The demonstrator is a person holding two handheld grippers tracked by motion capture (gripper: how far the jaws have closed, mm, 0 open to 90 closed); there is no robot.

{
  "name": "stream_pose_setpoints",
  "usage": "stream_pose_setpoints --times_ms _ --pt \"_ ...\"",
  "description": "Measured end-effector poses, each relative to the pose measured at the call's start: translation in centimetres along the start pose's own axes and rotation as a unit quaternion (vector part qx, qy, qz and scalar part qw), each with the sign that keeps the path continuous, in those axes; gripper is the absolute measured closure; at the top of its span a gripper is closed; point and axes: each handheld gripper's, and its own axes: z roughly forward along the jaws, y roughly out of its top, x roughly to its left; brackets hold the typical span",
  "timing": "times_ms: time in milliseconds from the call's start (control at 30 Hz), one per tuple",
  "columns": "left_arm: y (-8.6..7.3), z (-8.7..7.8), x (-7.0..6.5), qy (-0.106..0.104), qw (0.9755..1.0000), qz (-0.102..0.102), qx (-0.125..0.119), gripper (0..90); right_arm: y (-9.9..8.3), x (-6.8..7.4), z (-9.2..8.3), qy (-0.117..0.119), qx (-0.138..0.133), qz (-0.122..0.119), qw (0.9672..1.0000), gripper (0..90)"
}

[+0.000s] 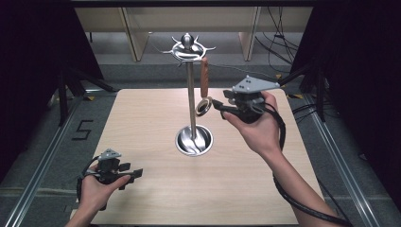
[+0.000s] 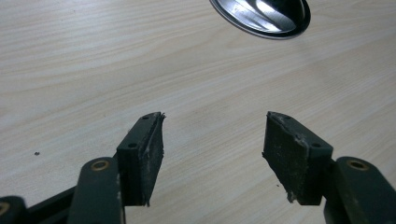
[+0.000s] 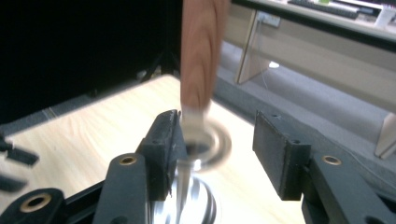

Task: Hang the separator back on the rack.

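Note:
A metal stand [image 1: 191, 94] rises from a round shiny base [image 1: 194, 140] at the table's middle, with a crown of hooks [image 1: 188, 47] on top. A wooden-handled utensil [image 1: 204, 76] hangs from one hook, its metal ring end [image 1: 204, 106] low beside the pole. My right gripper [image 1: 218, 105] is held level at that ring, open. In the right gripper view the blurred ring [image 3: 210, 142] lies between the jaws of my right gripper [image 3: 219, 140], close against the left pad and apart from the right one. My left gripper [image 1: 135, 174] rests open and empty near the front left; the left gripper [image 2: 212, 144] faces bare wood, the base [image 2: 266, 16] beyond.
The wooden table [image 1: 142, 118] ends close behind the stand. Pale wooden furniture legs [image 1: 135, 38] stand beyond it. Cables [image 1: 279, 42] trail on the floor at the back right. Dark curtains close both sides. A "5" mark [image 1: 82, 129] is on the floor left.

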Motion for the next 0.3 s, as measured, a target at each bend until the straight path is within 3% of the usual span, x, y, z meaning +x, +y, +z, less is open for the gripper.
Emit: stream_pose_setpoints --times_ms 133,200,233,267,300 --pt "-0.1 0.2 0.0 0.003 1.0000 -0.006 -0.003 37.2 -4.2 -0.7 -0.8 0.004 0.032 0.004 0.9995 48.8" --pt "-0.1 0.1 0.0 -0.002 1.0000 -0.004 -0.006 37.1 -7.5 -0.8 -1.0 0.006 0.053 0.021 0.9983 48.5" --pt "0.0 0.0 0.3 -0.003 0.9999 0.011 0.008 37.1 -9.3 -0.6 -1.1 0.011 0.061 0.038 0.9974 48.5" --pt "-0.1 0.2 0.0 -0.002 0.9999 -0.006 -0.008 37.0 -11.3 -0.5 -1.2 0.017 0.073 0.049 0.9960 48.6" --pt "0.0 0.2 0.1 -0.003 1.0000 0.002 -0.003 37.0 -12.7 -0.5 -1.2 0.020 0.075 0.049 0.9958 48.7"
